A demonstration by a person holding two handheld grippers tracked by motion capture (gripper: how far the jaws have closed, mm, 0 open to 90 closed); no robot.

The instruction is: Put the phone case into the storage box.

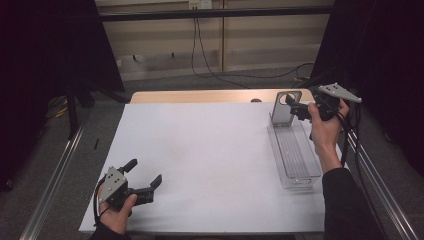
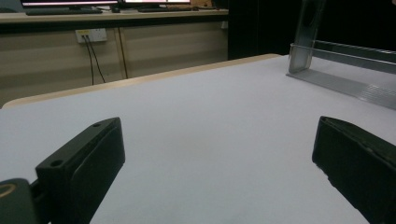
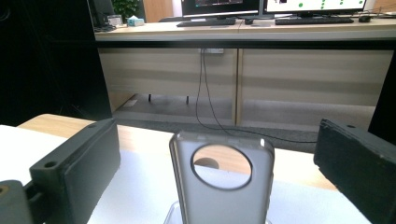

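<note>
Over at the far right of the tabletop [image 1: 200, 150], the right gripper [image 1: 291, 106] is held up at the upright end plate [image 1: 285, 107] of a clear tray [image 1: 295, 155]. Its jaws stand wide apart, one either side of the plate's top, touching nothing. The plate has a round hole near its top and stands at the tray's far end; the tray itself lies lengthwise along the right edge. The left gripper [image 1: 145, 175] rests low at the near left corner, jaws spread, nothing between them, well apart from the tray.
</note>
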